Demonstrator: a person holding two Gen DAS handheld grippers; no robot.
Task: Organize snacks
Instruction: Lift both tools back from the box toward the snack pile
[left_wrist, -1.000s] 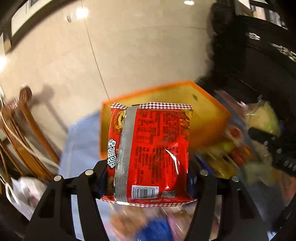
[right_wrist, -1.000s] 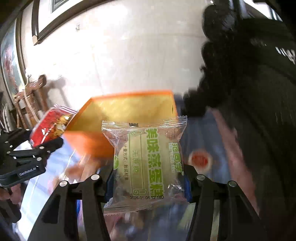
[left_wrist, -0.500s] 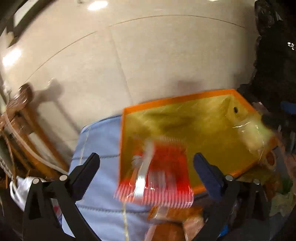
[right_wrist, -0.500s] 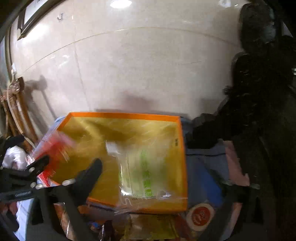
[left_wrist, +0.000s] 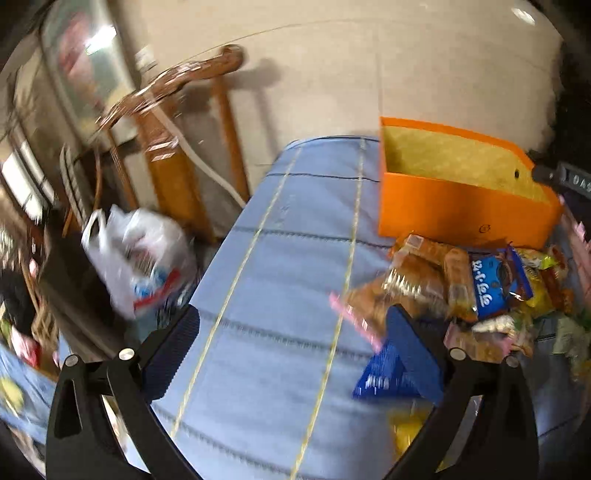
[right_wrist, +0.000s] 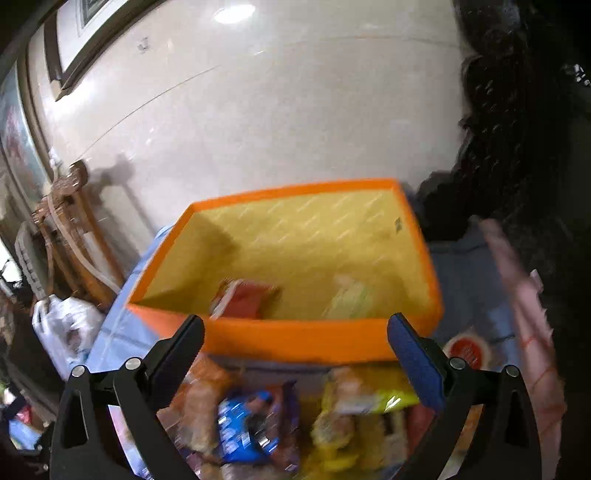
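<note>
An orange box (right_wrist: 317, 338) with a yellow lining stands on a blue quilted cloth (left_wrist: 280, 280). Inside it lie a red noodle packet (right_wrist: 242, 301) and a pale green cake packet (right_wrist: 351, 299). My right gripper (right_wrist: 295, 339) hangs open and empty over the box's near wall, above a heap of snack packets (right_wrist: 258, 421). My left gripper (left_wrist: 295, 336) is open and empty too, aimed at the bare cloth left of the orange box (left_wrist: 454, 214). The snack heap (left_wrist: 480, 291), with a blue cookie packet (left_wrist: 487, 288), lies by its right finger.
A wooden chair (left_wrist: 184, 122) and a white plastic bag (left_wrist: 136, 254) stand left of the cloth. A beige tiled wall (right_wrist: 277, 110) rises behind the box. A dark furry mass (right_wrist: 517, 129) fills the right side. A round red-labelled snack (right_wrist: 467, 352) lies right of the box.
Both grippers opened and let go of their packets; the red noodle packet and green cake packet dropped into the orange box. The left gripper then swung left, away from the box.
</note>
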